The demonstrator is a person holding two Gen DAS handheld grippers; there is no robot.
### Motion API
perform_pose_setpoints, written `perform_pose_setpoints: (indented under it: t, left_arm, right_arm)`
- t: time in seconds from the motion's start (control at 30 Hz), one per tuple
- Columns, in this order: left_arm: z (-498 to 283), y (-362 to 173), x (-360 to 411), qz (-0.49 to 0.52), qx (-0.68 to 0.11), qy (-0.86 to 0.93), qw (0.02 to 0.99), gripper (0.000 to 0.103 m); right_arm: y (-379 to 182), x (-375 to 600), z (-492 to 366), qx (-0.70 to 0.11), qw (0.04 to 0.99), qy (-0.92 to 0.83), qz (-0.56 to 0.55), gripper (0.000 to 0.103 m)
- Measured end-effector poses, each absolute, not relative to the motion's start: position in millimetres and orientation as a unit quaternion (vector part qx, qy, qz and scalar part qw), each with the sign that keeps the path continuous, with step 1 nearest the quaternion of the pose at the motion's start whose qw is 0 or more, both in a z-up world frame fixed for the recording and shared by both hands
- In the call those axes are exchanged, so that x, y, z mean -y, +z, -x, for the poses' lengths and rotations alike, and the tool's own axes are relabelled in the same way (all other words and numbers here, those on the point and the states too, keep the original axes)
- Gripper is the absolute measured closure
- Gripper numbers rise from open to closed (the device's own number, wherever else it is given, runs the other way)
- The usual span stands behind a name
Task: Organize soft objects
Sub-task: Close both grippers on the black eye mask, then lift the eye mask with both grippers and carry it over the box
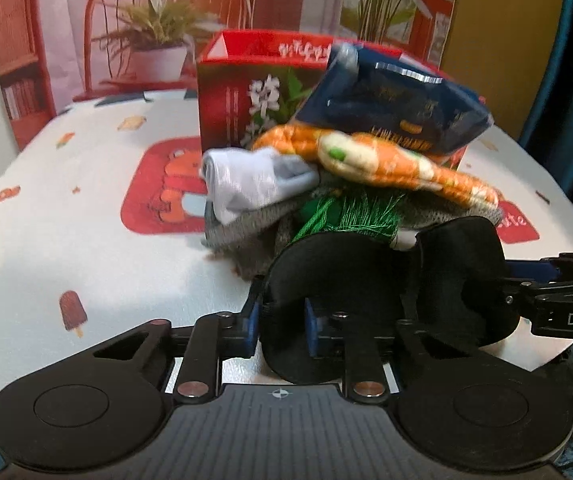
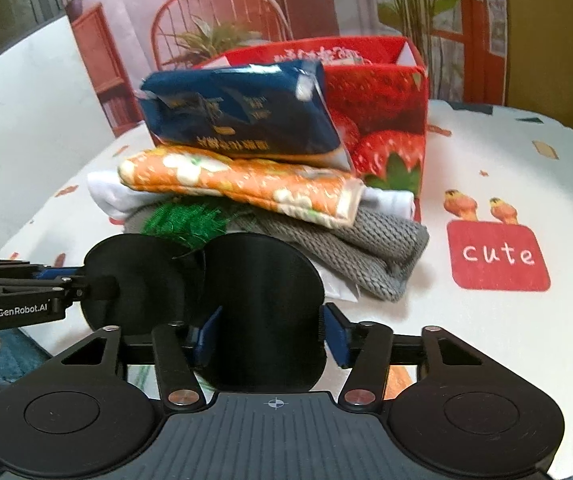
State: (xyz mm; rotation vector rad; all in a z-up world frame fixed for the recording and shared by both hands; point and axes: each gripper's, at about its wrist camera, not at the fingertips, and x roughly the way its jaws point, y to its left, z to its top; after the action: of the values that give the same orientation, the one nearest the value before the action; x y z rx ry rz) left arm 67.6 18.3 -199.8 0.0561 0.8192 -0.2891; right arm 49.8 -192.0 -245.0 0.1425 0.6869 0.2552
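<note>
Stacked soft items before red box

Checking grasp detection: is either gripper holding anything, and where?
Cannot be told. The left gripper and right gripper meet the pile's near bottom edge at the green fringed cloth, but their pads hide any contact.

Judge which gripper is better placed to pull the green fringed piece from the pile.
Left, probably. The left gripper is closed right at the green fringe, seemingly pinching it. The right gripper sits beside it, jaws apart, with no visible hold.
</note>
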Motion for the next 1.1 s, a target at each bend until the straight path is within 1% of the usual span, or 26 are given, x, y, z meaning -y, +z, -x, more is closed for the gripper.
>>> perform_pose_setpoints:
  t: [0.13,0.2,0.4,0.7,0.93,1.1]
  left_arm:
    - [-63.9,-187.4,-22.2,-0.01,-0.379,-0.146,0.914,0.082]
    - [-61.3,-182.2,-21.9,-0.01,-0.366,-0.143,0.919,0.082]
    - [-53.2,-159.5,-27.0,0.003,-0.326,-0.139,0.935,0.082]
    - [-40.5,-109.5,-27.3,0.008,-0.238,-0.132,0.962,0.082]
    - [-67.6,-67.2,-12.8,0.004,-0.184,-0.129,0.974,0.082]
    - [-95.9,-44.0,3.4,-0.014,-0.154,-0.13,0.979,0.082]
  right_arm:
    - [-234.2,192.4,-46.0,-0.318,0.934,0.142,-0.074,0.073]
    - [-227.2,191.8,-42.9,-0.309,0.936,0.151,-0.077,0.075]
    - [-204.6,190.1,-34.2,-0.27,0.946,0.165,-0.07,0.076]
    - [-152.2,191.8,-25.4,-0.196,0.961,0.186,-0.059,0.076]
    - [-106.5,194.7,-46.8,-0.15,0.968,0.196,-0.047,0.076]
    - [-81.7,199.3,-80.6,-0.126,0.972,0.195,-0.031,0.076]
